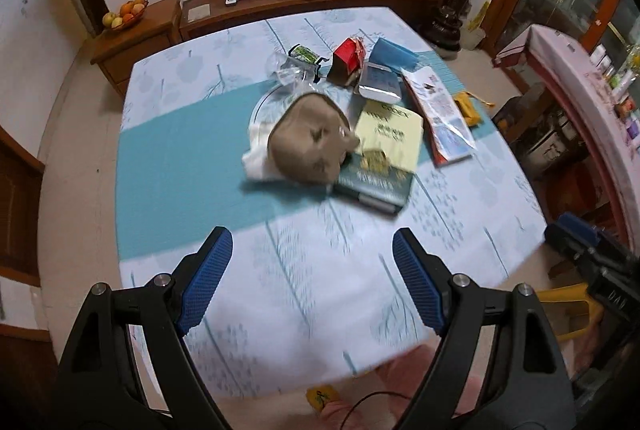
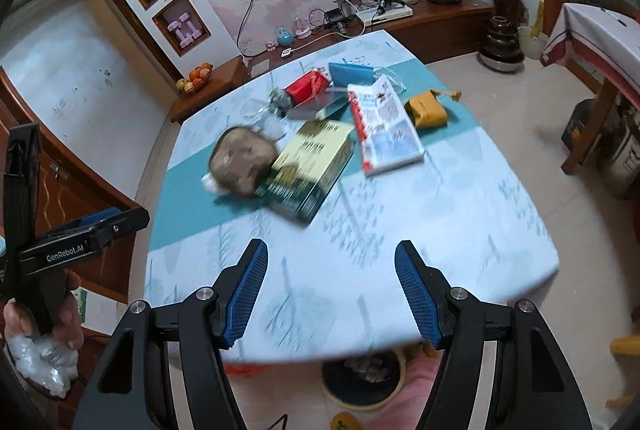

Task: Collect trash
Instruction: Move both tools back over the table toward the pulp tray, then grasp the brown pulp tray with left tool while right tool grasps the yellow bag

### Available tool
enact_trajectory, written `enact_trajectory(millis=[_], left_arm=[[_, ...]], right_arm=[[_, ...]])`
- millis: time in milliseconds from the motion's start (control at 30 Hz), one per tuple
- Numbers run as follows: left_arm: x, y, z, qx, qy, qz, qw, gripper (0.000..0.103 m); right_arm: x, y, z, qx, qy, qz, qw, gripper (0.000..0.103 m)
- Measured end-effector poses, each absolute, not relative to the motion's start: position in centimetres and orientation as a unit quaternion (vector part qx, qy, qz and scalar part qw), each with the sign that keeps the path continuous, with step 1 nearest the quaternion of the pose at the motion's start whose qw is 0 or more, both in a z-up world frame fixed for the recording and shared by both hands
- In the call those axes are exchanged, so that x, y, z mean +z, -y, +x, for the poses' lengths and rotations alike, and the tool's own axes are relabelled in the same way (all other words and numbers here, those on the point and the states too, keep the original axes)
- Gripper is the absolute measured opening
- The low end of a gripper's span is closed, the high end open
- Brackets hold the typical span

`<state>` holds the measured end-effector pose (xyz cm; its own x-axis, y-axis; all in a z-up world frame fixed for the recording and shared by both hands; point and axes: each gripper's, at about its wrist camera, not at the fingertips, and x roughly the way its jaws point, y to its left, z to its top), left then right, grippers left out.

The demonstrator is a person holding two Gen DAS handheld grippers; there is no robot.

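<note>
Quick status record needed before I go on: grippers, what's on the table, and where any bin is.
left gripper: open, empty, above the near part of the table
right gripper: open, empty, above the near part of the table
table: covered with a pale blue cloth
items, middle to far side: brown pouch resting on white crumpled tissue; green and yellow book; red carton; blue box; printed packet; yellow pouch
clear plastic wrapper: beside the red carton
bin: on the floor at the table's near edge, partly hidden

Even indoor light, motion blur over the table (image 1: 304, 294), fisheye-bent dark corners.
</note>
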<state>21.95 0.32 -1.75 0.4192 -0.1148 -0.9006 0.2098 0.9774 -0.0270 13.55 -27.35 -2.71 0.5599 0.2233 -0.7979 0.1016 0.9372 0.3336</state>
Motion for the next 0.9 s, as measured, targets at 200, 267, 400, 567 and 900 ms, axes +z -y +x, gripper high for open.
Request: enact_trajectory(millis=[200, 267, 400, 567, 900], left_arm=[[-5.5, 2.4, 30.3, -0.098, -0.567, 0.068, 0.815, 0.08], [-6.8, 3.0, 32.4, -0.1, -0.574, 0.083, 0.809, 0.08], [-9.0, 3.6, 35.4, -0.108, -0.593, 0.09, 0.793, 0.08], [-11.1, 3.7, 37.6, -0.113, -0.617, 0.094, 0.773, 0.08], [-13.2, 3.9, 39.4, -0.103, -0.642, 0.084, 0.755, 0.08]], right_arm=[[-5.3, 33.9, 22.4, 0.035, -0.494, 0.184, 0.849, 0.067], [-6.6, 36.0, 25.1, 0.036, -0.505, 0.185, 0.842, 0.067], [-8.9, 39.2, 29.8, 0.039, -0.524, 0.183, 0.831, 0.067], [-11.5, 41.9, 34.9, 0.044, -0.539, 0.188, 0.82, 0.067], [-16.4, 42.8, 40.9, 0.052, -0.568, 0.185, 0.8, 0.067]])
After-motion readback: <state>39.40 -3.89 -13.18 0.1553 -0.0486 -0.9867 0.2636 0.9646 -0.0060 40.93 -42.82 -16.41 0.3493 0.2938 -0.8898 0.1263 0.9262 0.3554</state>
